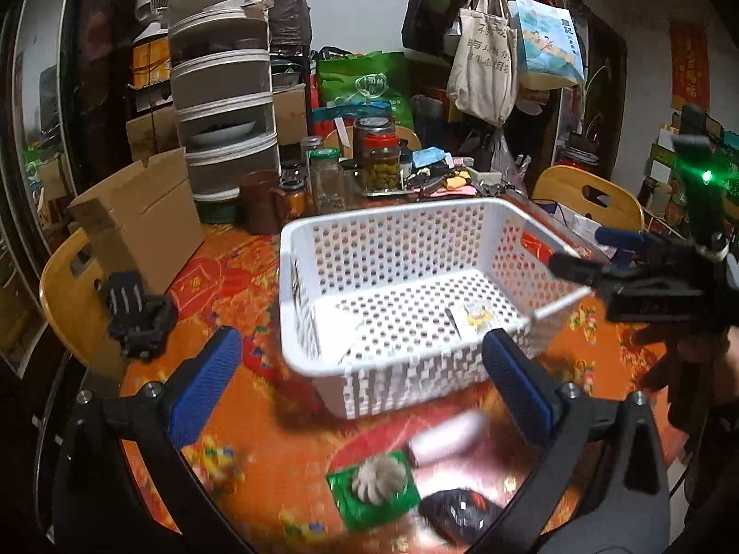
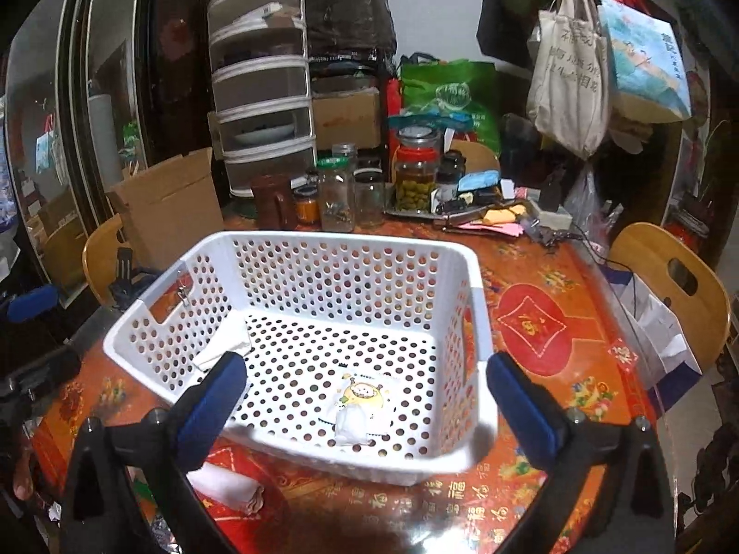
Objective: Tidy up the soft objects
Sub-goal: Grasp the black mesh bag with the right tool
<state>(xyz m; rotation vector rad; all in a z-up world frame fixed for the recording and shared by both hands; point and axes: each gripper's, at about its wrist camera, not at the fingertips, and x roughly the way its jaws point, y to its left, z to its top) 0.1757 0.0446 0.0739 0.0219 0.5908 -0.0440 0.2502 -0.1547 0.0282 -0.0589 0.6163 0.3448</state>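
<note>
A white perforated basket (image 1: pixel 383 212) (image 2: pixel 342 237) stands on the red patterned tablecloth. In it lie a small packet with a yellow cartoon (image 2: pixel 360 406) (image 1: pixel 475 316) and a white folded cloth (image 2: pixel 226 346). My left gripper (image 1: pixel 365 369) is open just in front of the basket, with nothing between its blue pads. On the table under it lie a pale pink roll (image 1: pixel 448 438) (image 2: pixel 226 484), a green packet with a grey fluffy ball (image 1: pixel 374 489) and a dark pouch (image 1: pixel 462 512). My right gripper (image 2: pixel 368 364) (image 1: pixel 591 251) is open over the basket's near rim and holds nothing.
Glass jars (image 1: pixel 378 157) (image 2: pixel 415 175), a brown mug (image 1: pixel 263 203) and stacked drawers (image 1: pixel 221 92) crowd the table's far side. A cardboard box (image 1: pixel 143 221) stands at the left beside a black mount (image 1: pixel 138 318). Wooden chairs (image 1: pixel 591 194) (image 2: pixel 669 277) flank the table.
</note>
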